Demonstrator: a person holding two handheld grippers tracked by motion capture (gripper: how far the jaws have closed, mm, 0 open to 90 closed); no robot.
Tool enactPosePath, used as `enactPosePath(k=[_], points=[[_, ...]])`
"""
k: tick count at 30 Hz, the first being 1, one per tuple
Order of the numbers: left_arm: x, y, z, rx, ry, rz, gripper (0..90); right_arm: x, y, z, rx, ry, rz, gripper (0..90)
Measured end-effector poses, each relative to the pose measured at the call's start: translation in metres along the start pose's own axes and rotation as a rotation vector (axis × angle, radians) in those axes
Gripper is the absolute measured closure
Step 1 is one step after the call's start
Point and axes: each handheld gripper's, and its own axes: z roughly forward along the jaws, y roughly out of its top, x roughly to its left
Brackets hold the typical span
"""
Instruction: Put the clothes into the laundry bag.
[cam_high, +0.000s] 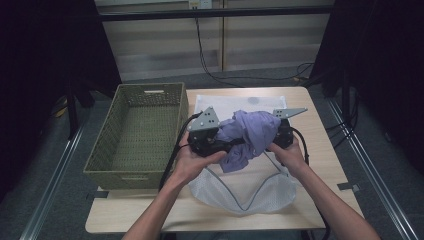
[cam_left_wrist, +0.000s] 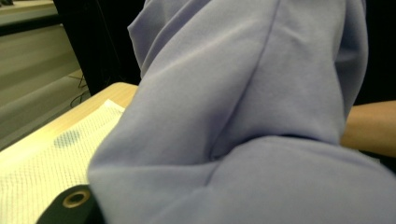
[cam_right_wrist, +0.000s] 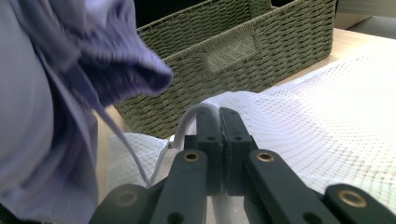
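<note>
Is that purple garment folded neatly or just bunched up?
Bunched up: the purple garment hangs in loose crumpled folds between the two hand-held grippers, above the white mesh bag.

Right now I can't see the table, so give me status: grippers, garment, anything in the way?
Left gripper holds the lavender garment above the mesh bag. Right gripper shut on the bag's rim. Wicker basket beside it, not in the way.

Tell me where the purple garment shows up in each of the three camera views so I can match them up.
High view: the purple garment hangs bunched at the centre, between the two grippers, above the white mesh bag.
Left gripper view: it spreads across most of the frame, close to the lens.
Right gripper view: it hangs down the left side.
Shared landmark: the white mesh bag lies on the table beneath it.
</note>
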Motion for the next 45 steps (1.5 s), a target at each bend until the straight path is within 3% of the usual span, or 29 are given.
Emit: enactPosePath(k=[2,7,8,11,14,20,29,33,38,42,45], points=[[-0.003,-0.007,0.003,0.047,0.016,0.020,66.6,-0.001,0.000,-0.001,0.000,-0.002,0.002,88.6],[-0.005,-0.025,0.010,0.040,0.026,-0.008,65.8,-0.001,0.000,-0.002,-0.006,-0.002,0.004,88.6],[-0.003,-0.029,0.016,0.049,0.006,-0.024,65.7,-0.002,0.000,-0.001,-0.004,-0.002,0.002,88.6],[-0.006,-0.032,0.021,0.059,-0.011,-0.022,65.3,0.000,-0.001,0.001,0.004,0.000,0.000,88.4],[-0.008,-0.041,0.027,0.103,-0.009,-0.003,65.1,0.001,-0.001,0.002,0.006,0.004,-0.001,88.5],[-0.002,-0.056,0.030,0.148,-0.015,-0.033,65.2,0.001,-0.002,0.000,0.008,0.000,0.000,88.5],[-0.002,-0.067,0.037,0.186,-0.036,-0.051,66.0,-0.001,-0.004,0.003,0.028,-0.007,0.004,88.5],[-0.002,-0.071,0.036,0.203,-0.042,-0.044,66.1,-0.002,-0.005,0.003,0.036,-0.012,0.000,88.6],[0.000,-0.075,0.032,0.240,-0.017,-0.048,66.8,-0.002,-0.004,0.001,0.034,-0.017,0.000,88.6],[0.001,-0.081,0.032,0.265,-0.037,-0.040,66.9,-0.001,-0.005,0.004,0.042,-0.012,-0.009,88.6],[0.000,-0.082,0.032,0.286,-0.029,-0.026,66.9,-0.002,-0.005,0.003,0.044,-0.017,-0.006,88.6]])
